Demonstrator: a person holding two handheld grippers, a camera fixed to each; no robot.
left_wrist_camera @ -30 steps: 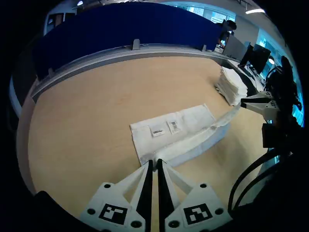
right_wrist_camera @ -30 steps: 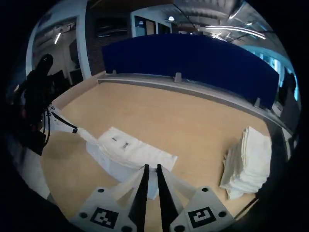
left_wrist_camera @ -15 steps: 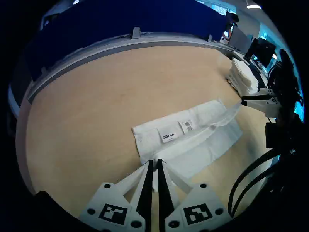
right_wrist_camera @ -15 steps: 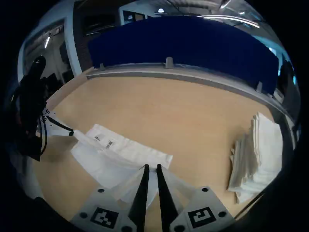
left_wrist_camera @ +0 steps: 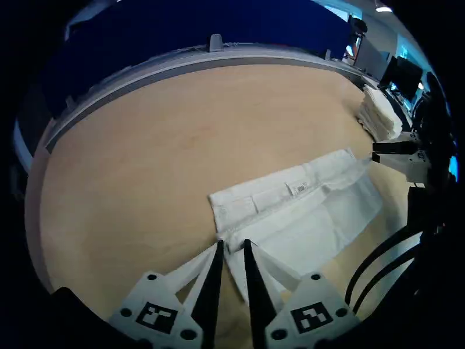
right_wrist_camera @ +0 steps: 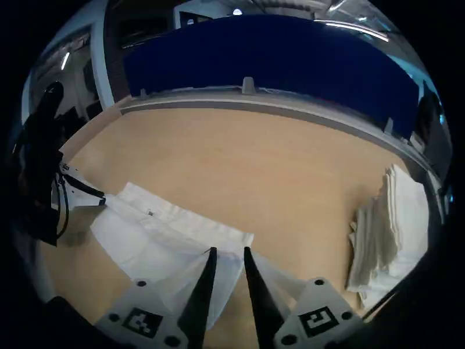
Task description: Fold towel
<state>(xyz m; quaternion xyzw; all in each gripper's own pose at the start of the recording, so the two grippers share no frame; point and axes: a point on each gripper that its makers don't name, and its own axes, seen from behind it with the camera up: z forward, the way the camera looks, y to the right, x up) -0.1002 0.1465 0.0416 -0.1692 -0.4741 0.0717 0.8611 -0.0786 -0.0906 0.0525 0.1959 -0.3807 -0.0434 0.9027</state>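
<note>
A white towel [left_wrist_camera: 302, 215] lies on the wooden table [left_wrist_camera: 145, 145], its near layer folded back against the far strip that carries small labels. My left gripper [left_wrist_camera: 232, 244] stands open at the towel's near corner, with the cloth edge loose between the parted fingers. In the right gripper view the same towel [right_wrist_camera: 157, 232] spreads to the left, and my right gripper [right_wrist_camera: 228, 251] is open over its other corner. Each view shows the other gripper at the towel's far end: the right gripper [left_wrist_camera: 375, 158] and the left gripper [right_wrist_camera: 103, 200].
A stack of folded white towels [right_wrist_camera: 395, 227] sits near the table's right edge, also in the left gripper view as a stack [left_wrist_camera: 381, 113]. A blue partition [right_wrist_camera: 279, 58] runs along the table's back edge. Bare wood [right_wrist_camera: 244, 157] stretches beyond the towel.
Both grippers lowered the lifted towel edge onto the table and their fingers parted, letting the cloth go. The towel now lies flat and wider.
</note>
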